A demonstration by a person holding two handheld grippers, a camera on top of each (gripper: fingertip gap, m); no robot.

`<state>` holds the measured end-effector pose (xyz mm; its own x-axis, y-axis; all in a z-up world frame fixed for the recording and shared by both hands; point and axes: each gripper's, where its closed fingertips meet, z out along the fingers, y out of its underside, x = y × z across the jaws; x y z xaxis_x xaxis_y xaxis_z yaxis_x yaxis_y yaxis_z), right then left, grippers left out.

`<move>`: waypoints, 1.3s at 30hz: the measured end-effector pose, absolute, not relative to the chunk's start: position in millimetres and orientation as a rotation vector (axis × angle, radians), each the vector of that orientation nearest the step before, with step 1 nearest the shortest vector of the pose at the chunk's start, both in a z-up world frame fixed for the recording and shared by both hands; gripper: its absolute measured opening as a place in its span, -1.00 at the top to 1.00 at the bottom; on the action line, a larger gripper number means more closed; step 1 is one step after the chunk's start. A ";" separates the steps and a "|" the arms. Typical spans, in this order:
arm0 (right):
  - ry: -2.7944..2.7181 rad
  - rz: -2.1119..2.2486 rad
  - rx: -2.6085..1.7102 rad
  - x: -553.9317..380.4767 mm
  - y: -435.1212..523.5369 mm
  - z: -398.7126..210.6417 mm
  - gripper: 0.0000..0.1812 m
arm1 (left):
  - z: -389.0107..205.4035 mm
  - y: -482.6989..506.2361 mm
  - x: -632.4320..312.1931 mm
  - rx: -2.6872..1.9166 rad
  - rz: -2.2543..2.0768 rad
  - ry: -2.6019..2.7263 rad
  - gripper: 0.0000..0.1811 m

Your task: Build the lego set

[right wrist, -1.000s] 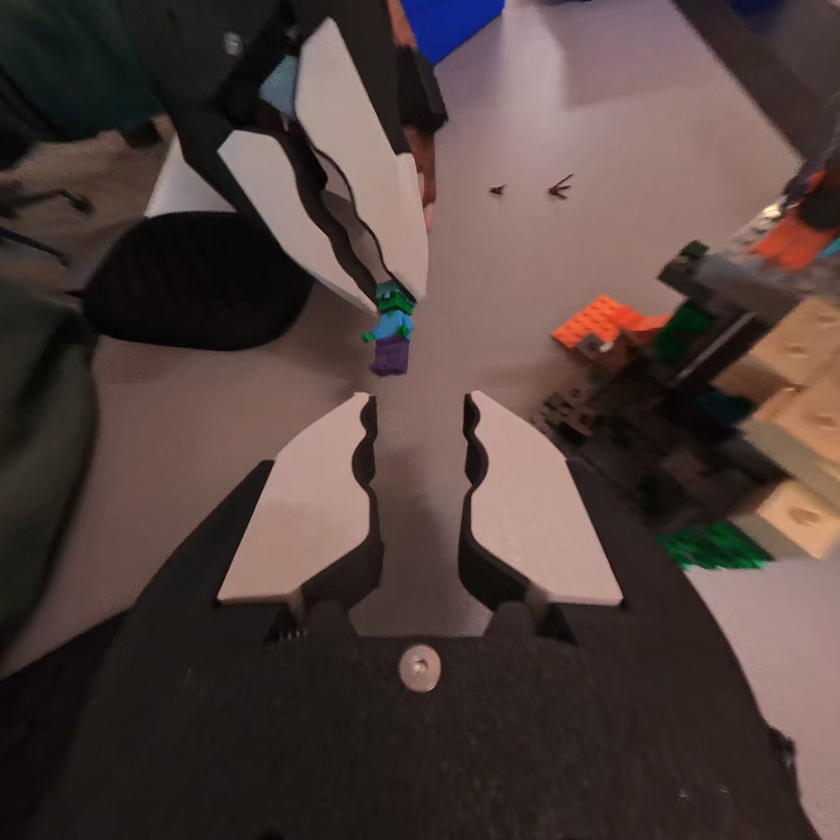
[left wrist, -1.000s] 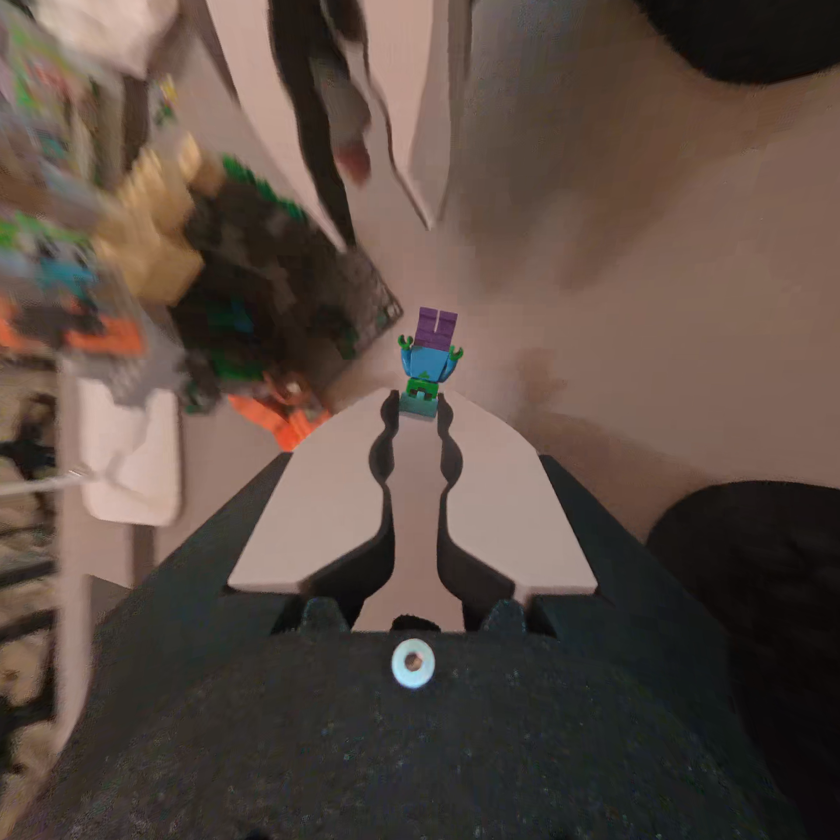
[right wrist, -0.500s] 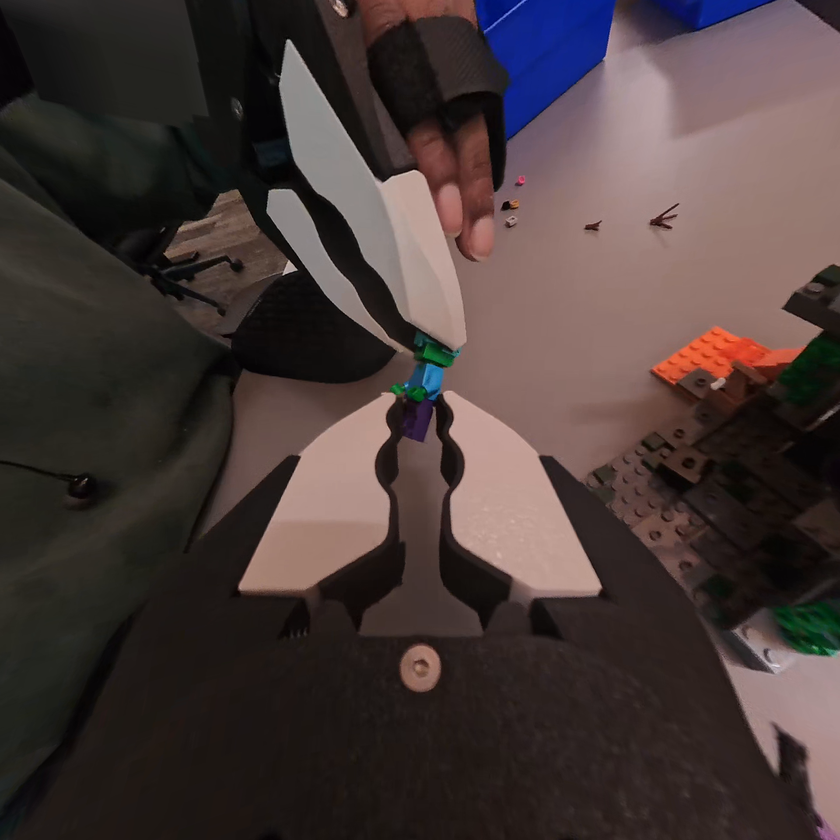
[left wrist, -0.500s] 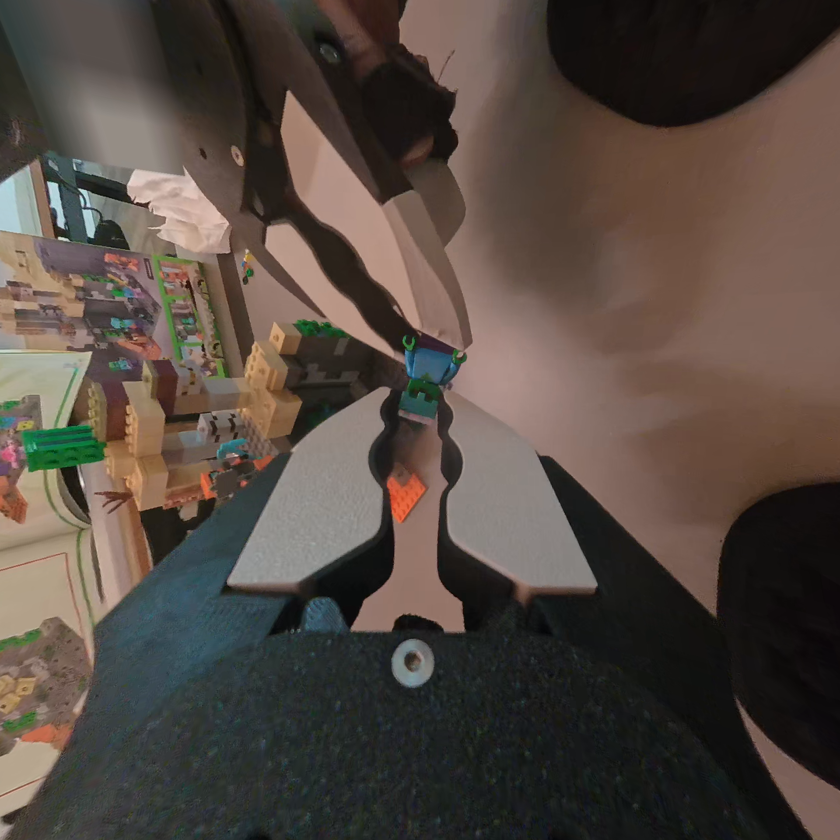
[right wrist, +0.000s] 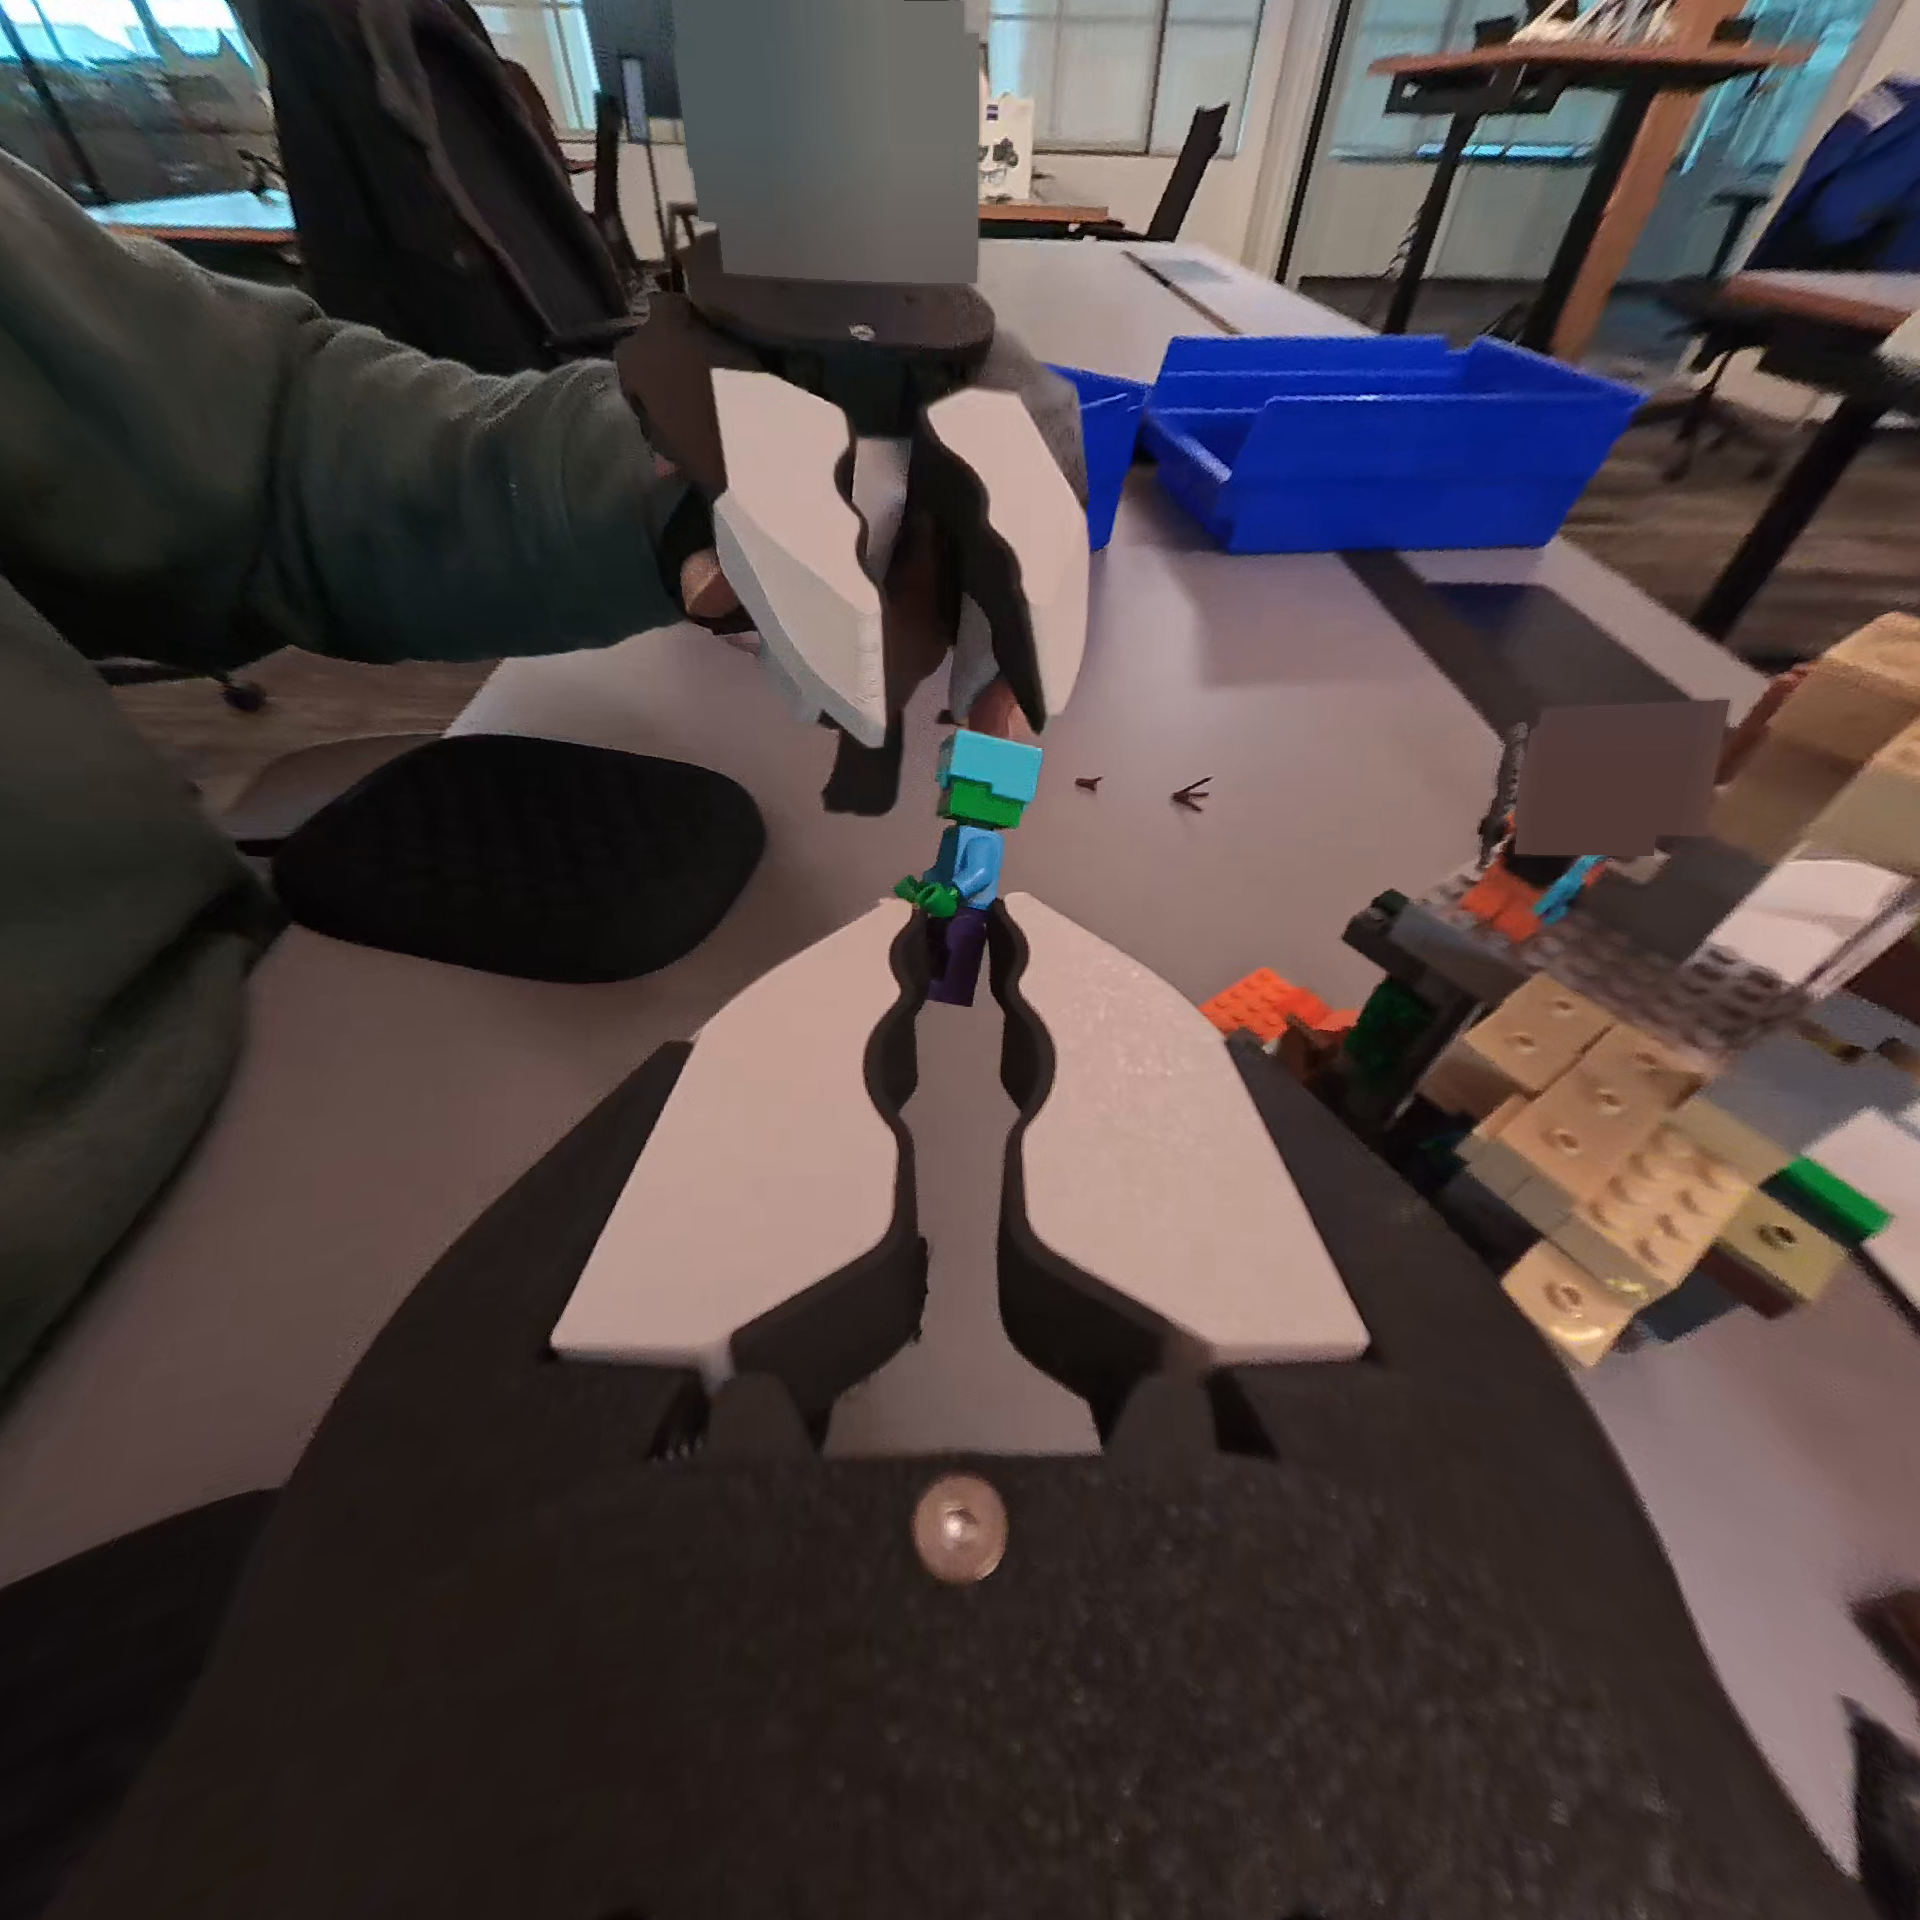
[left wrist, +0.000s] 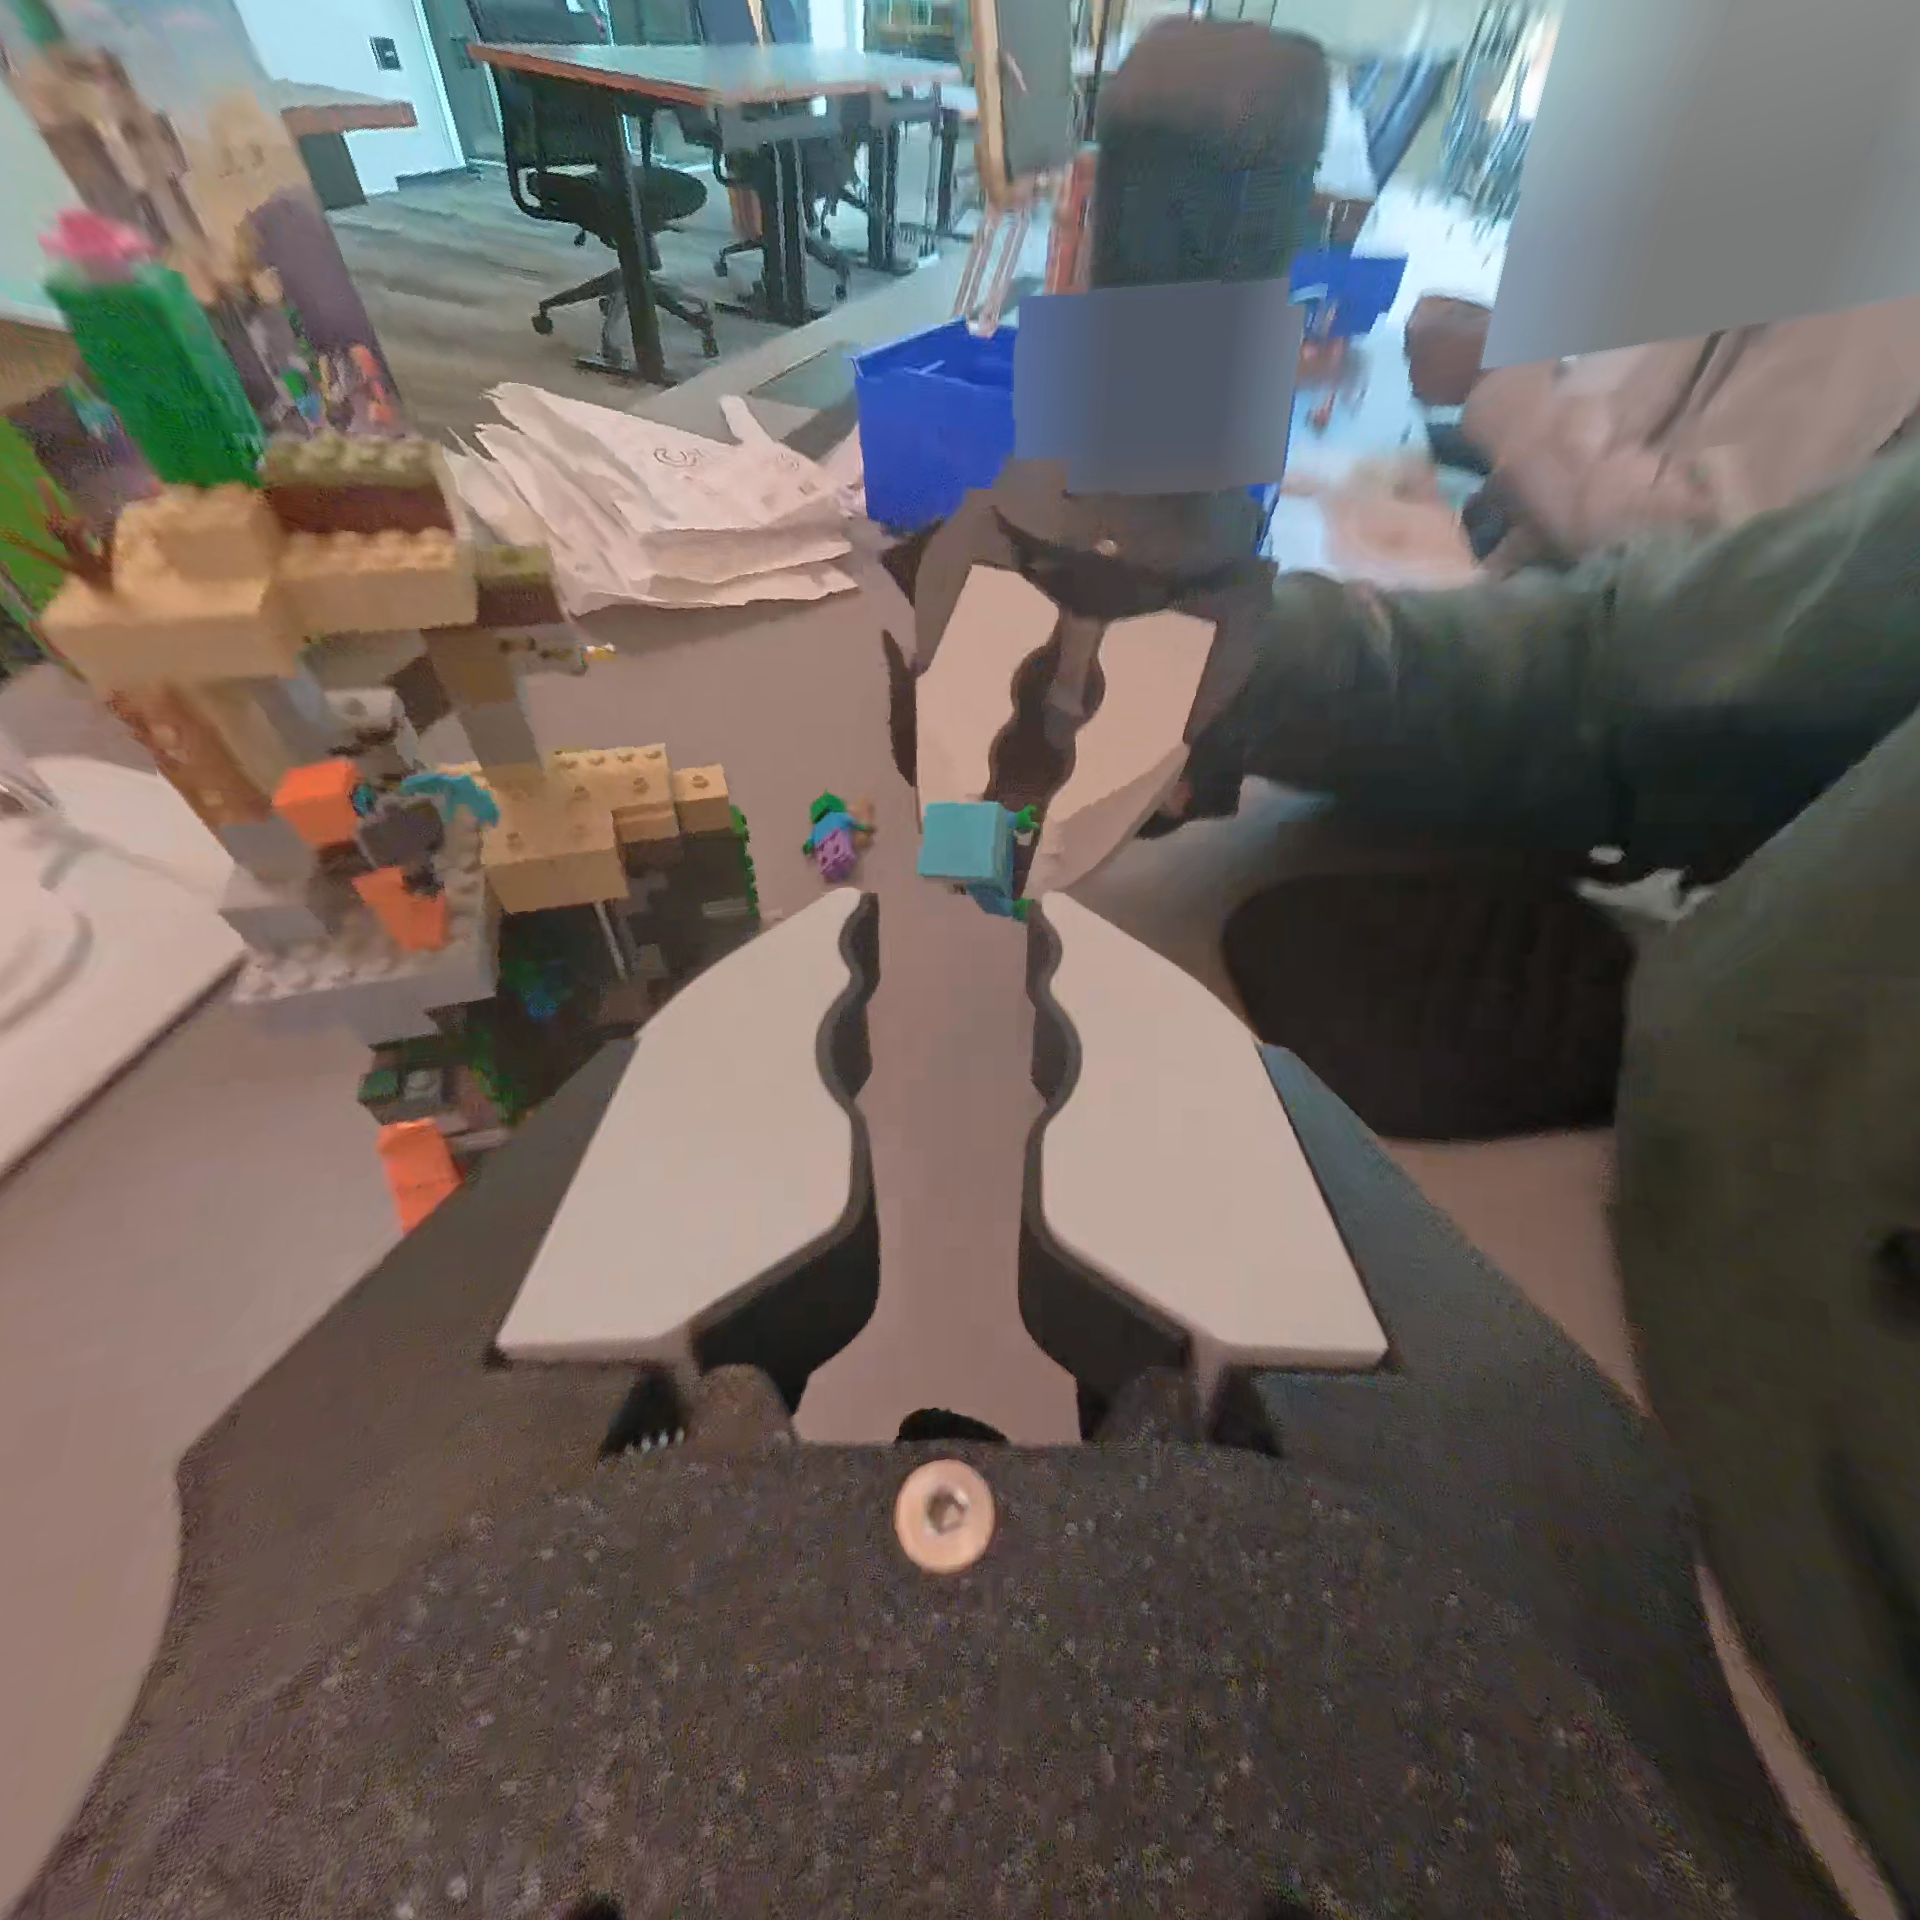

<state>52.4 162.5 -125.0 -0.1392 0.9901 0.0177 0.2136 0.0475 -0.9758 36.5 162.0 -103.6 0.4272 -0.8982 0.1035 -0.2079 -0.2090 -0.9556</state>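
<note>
Left wrist view: the left gripper gapes with nothing between its jaws; the minifigure hangs at twelve o'clock in the other tool's tips.

Right wrist view: the right gripper pinches the minifigure's purple legs, the brick build at three o'clock.

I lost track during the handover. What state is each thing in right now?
right gripper: shut on the minifigure's legs.
left gripper: open, empty.
minifigure: upright, held above the table, teal helmet on.
second minifigure: lying on the table beside the build.
lego build: standing, part-assembled.
blue bins: standing open on the table; contents not visible.
paper sheets: stacked loosely.
</note>
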 end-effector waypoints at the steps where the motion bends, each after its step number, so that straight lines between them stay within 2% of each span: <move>1: -1.488 1.154 -1.261 52.3 163.4 -125.7 0.88 | -104.1 162.8 38.3 -1.688 -0.913 0.944 0.70; 10: -1.536 1.042 -1.239 51.3 166.8 -137.9 0.88 | -122.6 170.0 54.5 -1.716 -0.772 1.088 0.81; 26: -1.588 0.957 -1.247 52.9 169.8 -146.5 0.89 | -135.1 172.5 54.8 -1.775 -0.573 1.266 0.82; 29: -1.584 0.932 -1.306 53.5 176.9 -152.1 0.88 | -140.1 177.2 53.3 -1.815 -0.528 1.289 0.82; 32: -1.605 0.863 -1.373 61.6 191.0 -160.3 0.76 | -148.4 197.8 39.5 -1.877 -0.389 1.298 0.82; 39: -1.586 0.781 -1.442 88.8 219.7 -154.9 0.80 | -182.5 242.7 16.5 -2.153 -0.200 1.235 0.82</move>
<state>88.8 219.7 -154.9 0.0080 0.9855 0.1698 0.4661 0.1465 -0.8725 16.5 242.7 -182.5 0.5471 -0.8184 -0.1760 -0.7208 -0.3537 -0.5961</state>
